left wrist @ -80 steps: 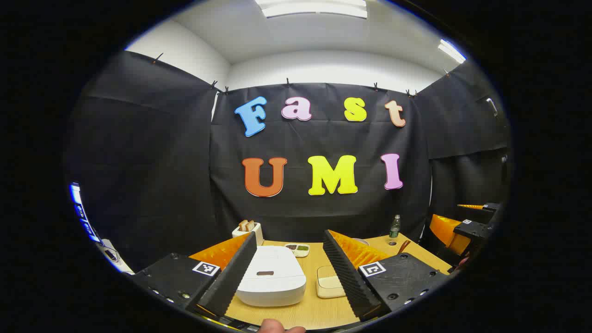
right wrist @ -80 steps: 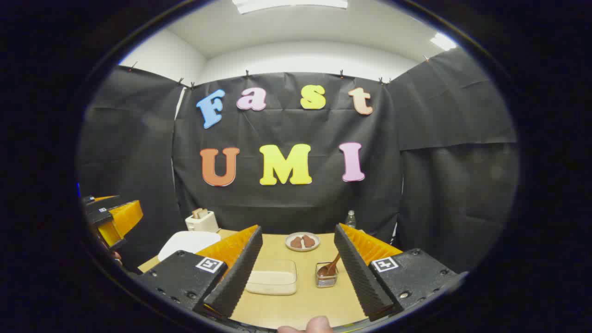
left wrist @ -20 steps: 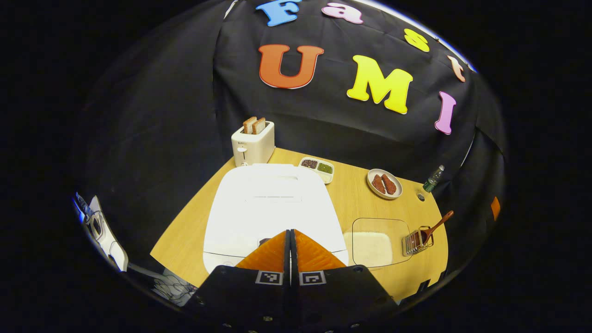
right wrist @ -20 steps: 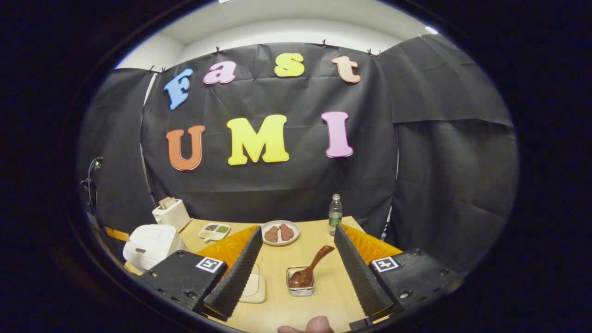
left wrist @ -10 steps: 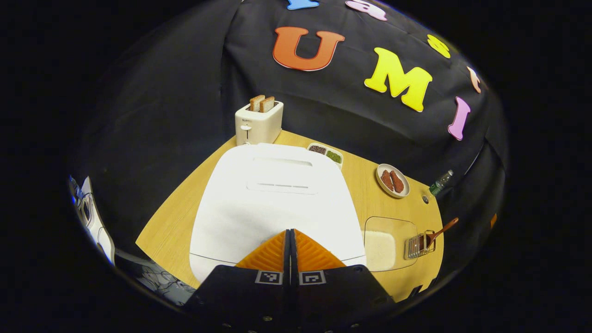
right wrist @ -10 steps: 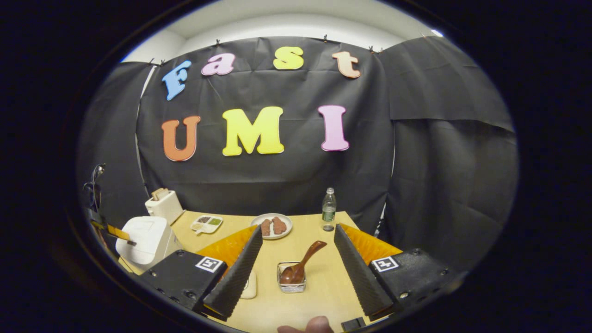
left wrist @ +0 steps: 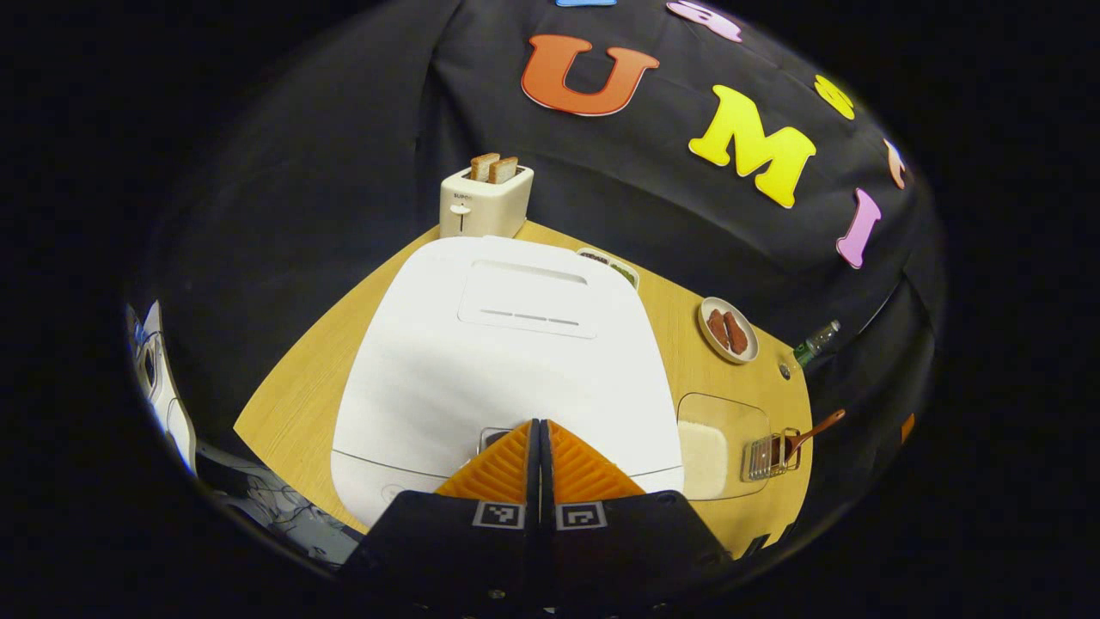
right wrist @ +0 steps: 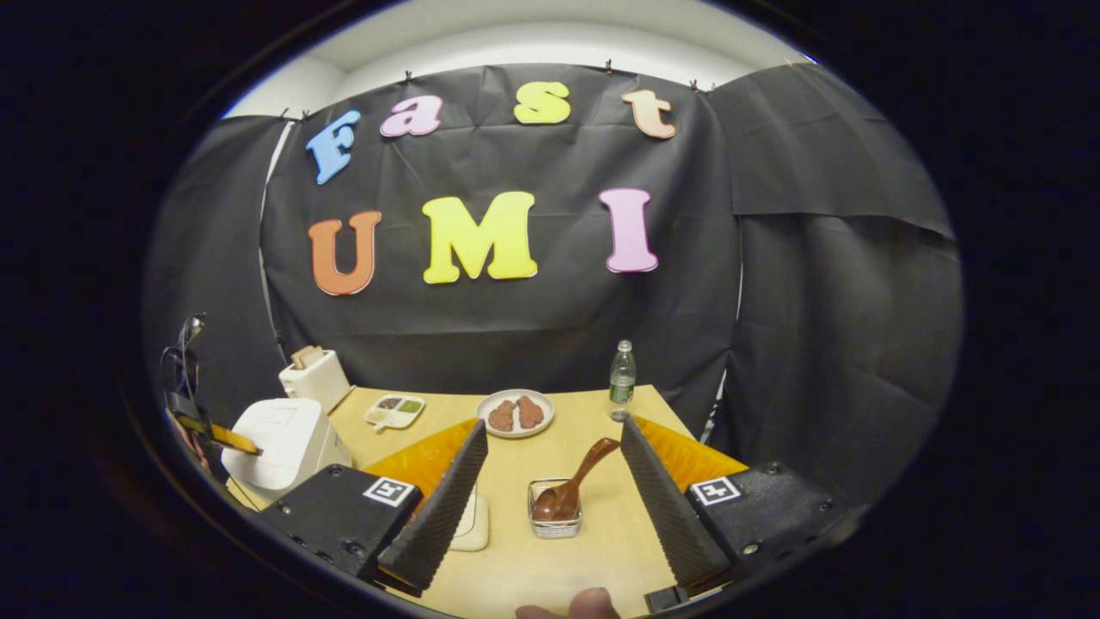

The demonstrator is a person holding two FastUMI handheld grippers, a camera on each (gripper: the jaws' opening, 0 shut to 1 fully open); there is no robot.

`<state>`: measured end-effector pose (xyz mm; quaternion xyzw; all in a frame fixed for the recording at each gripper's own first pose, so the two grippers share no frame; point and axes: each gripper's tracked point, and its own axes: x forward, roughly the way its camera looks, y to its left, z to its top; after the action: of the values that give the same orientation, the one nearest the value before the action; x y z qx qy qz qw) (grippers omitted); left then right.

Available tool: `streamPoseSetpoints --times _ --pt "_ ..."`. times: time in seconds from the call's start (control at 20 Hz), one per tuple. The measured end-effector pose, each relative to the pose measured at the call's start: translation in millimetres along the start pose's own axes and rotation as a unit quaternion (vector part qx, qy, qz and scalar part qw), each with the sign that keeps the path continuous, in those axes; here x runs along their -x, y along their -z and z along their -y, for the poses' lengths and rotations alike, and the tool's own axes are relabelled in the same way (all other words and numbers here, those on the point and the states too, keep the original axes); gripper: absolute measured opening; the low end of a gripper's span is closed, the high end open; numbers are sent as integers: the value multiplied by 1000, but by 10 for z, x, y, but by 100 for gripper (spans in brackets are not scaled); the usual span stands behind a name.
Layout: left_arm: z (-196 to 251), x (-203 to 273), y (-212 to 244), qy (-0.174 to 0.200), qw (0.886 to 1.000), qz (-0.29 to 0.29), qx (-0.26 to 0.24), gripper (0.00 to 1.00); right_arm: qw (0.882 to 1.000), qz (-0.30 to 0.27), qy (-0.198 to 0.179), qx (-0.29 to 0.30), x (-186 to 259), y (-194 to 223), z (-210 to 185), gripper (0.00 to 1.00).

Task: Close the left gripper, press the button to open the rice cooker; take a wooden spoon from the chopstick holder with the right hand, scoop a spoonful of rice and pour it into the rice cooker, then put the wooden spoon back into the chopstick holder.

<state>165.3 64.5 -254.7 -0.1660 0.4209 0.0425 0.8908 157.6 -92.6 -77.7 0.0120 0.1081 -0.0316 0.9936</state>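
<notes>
black cloth is hanging behind a wooden tabletop point(left wrist: 309, 404), and the white rice cooker point(left wrist: 507, 344) is sitting on its left part with the lid down. the left tool point(left wrist: 539, 425) is arriving with its two fingers pressed flat together, gripping nothing, and its tips are sitting right at the small dark button point(left wrist: 491, 438) on the front edge of the lid; whether they are already touching it i cannot tell. compared with half a second ago the cooker is looming larger and the button is now peeking out just beside the tips, so the tool is dropping closer. four seconds ago this tool was spread wide and held back from the table, so the closing step is done and the press looks to be starting.

the right tool point(right wrist: 554, 473) is standing wide open and holding nothing, with the wooden spoon point(right wrist: 571, 486) leaning in the wire chopstick holder point(right wrist: 554, 520) between its fingers but farther off. the holder is lying nearer and more centred than four seconds ago. the rice tray point(left wrist: 718, 447) is resting just left of the holder, between it and the cooker, untouched.
</notes>
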Motion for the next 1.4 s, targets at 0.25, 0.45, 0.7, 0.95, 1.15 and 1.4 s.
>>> streamPoseSetpoints --times 0.25,0.45,0.7,0.95,1.15,1.4 --pt "73 166 -285 -10 998 59 -23 0 1000 13 -3 3 80 -102 15 100" --pt "209 494 -892 -11 986 162 -45 0 1000 27 5 2 143 -214 121 100" --pt "299 751 -1497 -5 965 254 -65 0 999 36 12 12 273 -317 243 100" --pt "360 1057 -1783 4 950 306 -59 4 998 52 21 21 388 -420 347 100" --pt "438 1325 -1767 5 939 336 -73 59 998 53 17 20 438 -423 331 100" --pt "481 1695 -1705 14 930 362 -65 89 998 56 14 18 510 -398 304 100"
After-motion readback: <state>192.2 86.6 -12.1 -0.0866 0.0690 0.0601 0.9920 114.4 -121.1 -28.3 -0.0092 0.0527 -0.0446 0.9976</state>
